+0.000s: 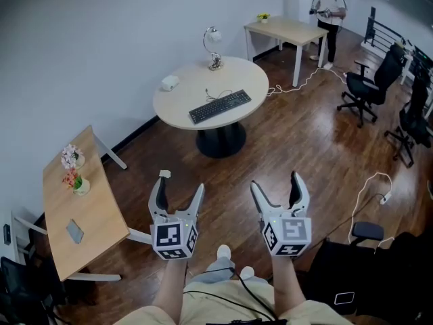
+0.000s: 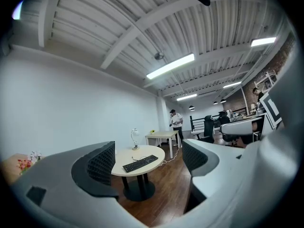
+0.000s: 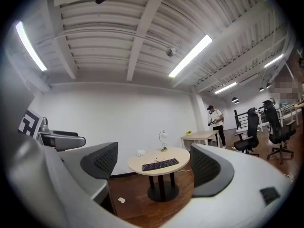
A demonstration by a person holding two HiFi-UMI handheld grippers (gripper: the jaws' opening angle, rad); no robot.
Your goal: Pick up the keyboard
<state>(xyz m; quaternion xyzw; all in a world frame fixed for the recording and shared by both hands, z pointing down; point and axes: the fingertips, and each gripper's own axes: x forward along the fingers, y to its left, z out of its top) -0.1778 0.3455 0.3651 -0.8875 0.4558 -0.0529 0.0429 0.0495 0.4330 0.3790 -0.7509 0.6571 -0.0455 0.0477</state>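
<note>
My left gripper (image 1: 181,183) and right gripper (image 1: 276,181) both have their jaws spread wide and grip nothing (each cube carries only black-and-white square markers). Beyond them, across the wooden floor (image 1: 298,134), stands a round table (image 1: 189,87). The keyboard (image 1: 220,106) lies flat on it, black and slim, with a thin cable (image 1: 218,94) behind it near a desk lamp (image 1: 214,46), well apart from both grippers.

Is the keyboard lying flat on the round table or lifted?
Flat: the keyboard rests on the table, and the left gripper and right gripper are far from it, jaws open and empty.
</note>
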